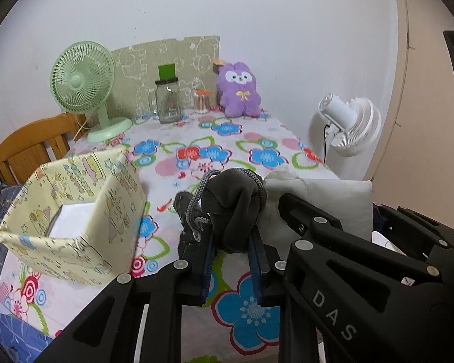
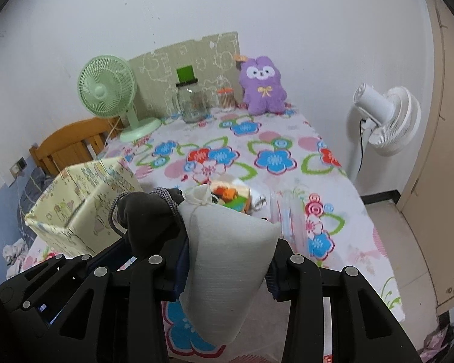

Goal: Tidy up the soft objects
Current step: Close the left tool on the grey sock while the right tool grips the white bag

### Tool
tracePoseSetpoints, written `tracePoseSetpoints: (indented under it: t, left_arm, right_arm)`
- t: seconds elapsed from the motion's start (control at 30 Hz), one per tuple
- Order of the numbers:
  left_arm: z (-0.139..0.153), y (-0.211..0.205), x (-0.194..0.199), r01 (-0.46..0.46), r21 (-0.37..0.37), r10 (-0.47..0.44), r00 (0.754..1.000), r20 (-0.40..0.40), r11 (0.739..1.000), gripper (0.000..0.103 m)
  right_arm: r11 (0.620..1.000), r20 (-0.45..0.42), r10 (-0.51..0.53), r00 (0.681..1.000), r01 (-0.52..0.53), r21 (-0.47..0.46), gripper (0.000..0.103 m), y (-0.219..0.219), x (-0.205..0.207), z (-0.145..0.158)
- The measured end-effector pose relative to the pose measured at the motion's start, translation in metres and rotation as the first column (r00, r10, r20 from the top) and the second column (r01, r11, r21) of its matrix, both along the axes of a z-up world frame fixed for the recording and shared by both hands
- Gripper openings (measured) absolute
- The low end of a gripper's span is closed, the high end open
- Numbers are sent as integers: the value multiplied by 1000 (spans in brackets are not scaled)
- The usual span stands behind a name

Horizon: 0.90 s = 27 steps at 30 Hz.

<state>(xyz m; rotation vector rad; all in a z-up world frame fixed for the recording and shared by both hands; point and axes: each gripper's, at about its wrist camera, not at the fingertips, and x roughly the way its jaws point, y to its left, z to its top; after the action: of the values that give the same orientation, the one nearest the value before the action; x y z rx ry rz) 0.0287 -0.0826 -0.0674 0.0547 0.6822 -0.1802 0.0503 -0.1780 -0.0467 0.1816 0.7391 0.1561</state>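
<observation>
My left gripper (image 1: 231,242) is shut on a dark grey drawstring pouch (image 1: 236,202), held above the flowered tablecloth (image 1: 227,151). Its grey cord loops over the top. My right gripper (image 2: 227,263) is shut on a white cloth bag (image 2: 227,257) tied at its neck, pressed close beside the grey pouch (image 2: 148,214). A yellow patterned open box (image 1: 75,211) stands to the left of both grippers, with something white inside. A purple plush toy (image 1: 239,90) sits at the table's far end against the wall.
A small colourful soft toy (image 2: 230,195) and a clear plastic item (image 2: 284,211) lie behind the white bag. At the far end stand a green fan (image 1: 84,84), a glass jar (image 1: 168,99) and a swab jar (image 1: 202,101). A white fan (image 2: 387,121) stands right; a wooden chair (image 1: 30,145) stands left.
</observation>
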Motion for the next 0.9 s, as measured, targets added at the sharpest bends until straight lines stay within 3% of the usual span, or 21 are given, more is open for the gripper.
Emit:
tracePoseSetpoints:
  t: [0.4, 0.9]
  left_arm:
    - [35, 7, 1, -15, -2, 15, 999, 35, 1000, 20]
    - [49, 24, 11, -27, 8, 26, 999, 32, 1000, 20]
  right_arm:
    - [1000, 52, -3, 999, 4, -17, 44, 5, 2, 38]
    - [999, 63, 1, 998, 1, -32, 44, 22, 10, 55]
